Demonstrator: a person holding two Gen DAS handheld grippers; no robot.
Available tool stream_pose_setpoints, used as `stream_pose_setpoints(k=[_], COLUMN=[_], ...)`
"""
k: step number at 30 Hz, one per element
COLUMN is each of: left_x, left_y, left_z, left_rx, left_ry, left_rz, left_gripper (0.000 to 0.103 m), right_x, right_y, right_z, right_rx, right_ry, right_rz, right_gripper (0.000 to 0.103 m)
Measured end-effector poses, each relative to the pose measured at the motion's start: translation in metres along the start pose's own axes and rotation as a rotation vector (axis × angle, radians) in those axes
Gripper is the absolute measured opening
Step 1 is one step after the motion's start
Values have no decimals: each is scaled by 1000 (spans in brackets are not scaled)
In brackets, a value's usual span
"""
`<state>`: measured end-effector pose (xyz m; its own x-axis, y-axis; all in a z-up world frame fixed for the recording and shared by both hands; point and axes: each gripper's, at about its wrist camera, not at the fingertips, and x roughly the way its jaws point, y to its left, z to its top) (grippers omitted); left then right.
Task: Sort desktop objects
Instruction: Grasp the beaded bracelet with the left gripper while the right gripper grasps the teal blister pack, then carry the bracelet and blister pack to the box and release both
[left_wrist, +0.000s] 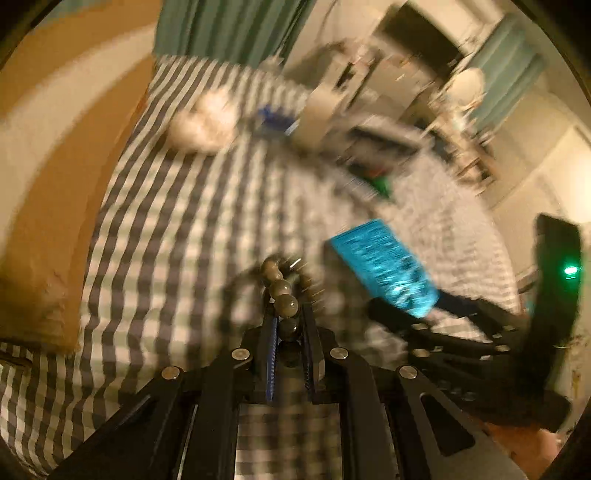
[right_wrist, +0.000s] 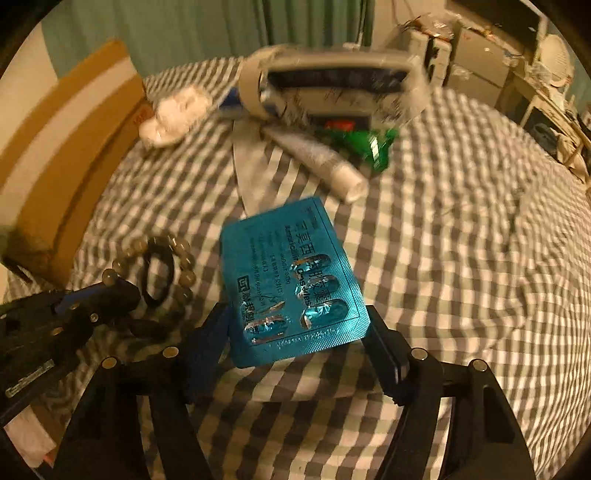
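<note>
A blue foil blister pack (right_wrist: 291, 280) lies tilted over the checked cloth (right_wrist: 443, 240). My right gripper (right_wrist: 295, 321) is shut on its near end, one finger at each side edge. The left wrist view shows the same pack (left_wrist: 384, 266), with the right gripper (left_wrist: 417, 317) below it. My left gripper (left_wrist: 288, 314) is shut on a bracelet of grey-green beads (left_wrist: 282, 291). In the right wrist view the bracelet (right_wrist: 184, 273) hangs from the left gripper (right_wrist: 125, 295) at the left. A black hair tie (right_wrist: 155, 280) sits inside its ring.
At the far end of the cloth are a crumpled white tissue (right_wrist: 173, 110), a beige tape roll (right_wrist: 251, 88), a grey basket (right_wrist: 332, 74), a white tube (right_wrist: 321, 158) and a green wrapper (right_wrist: 369, 142). A cardboard box (right_wrist: 66, 147) stands at the left.
</note>
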<state>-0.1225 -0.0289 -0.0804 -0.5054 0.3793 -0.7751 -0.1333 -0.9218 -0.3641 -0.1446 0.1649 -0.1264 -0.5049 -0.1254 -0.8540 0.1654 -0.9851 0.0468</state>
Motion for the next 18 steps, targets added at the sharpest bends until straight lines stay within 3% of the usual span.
stream_pose_setpoints(k=[5,10,18], left_x=[-38,-59,-109], left_y=[-29,-45,-60], left_z=[8,24,52], left_rx=[112,115,153], left_ry=[-91,-99,-160], left_rz=[-49,0,-17], left_gripper=[11,11,12], right_x=[-28,-42,-106], right_y=[-6,-2,16], right_z=[-4,-10,-9], right_rx=[35,77,85], right_ry=[-61,-53,-149], right_rz=[17,17,0], right_gripper=[70,70,70])
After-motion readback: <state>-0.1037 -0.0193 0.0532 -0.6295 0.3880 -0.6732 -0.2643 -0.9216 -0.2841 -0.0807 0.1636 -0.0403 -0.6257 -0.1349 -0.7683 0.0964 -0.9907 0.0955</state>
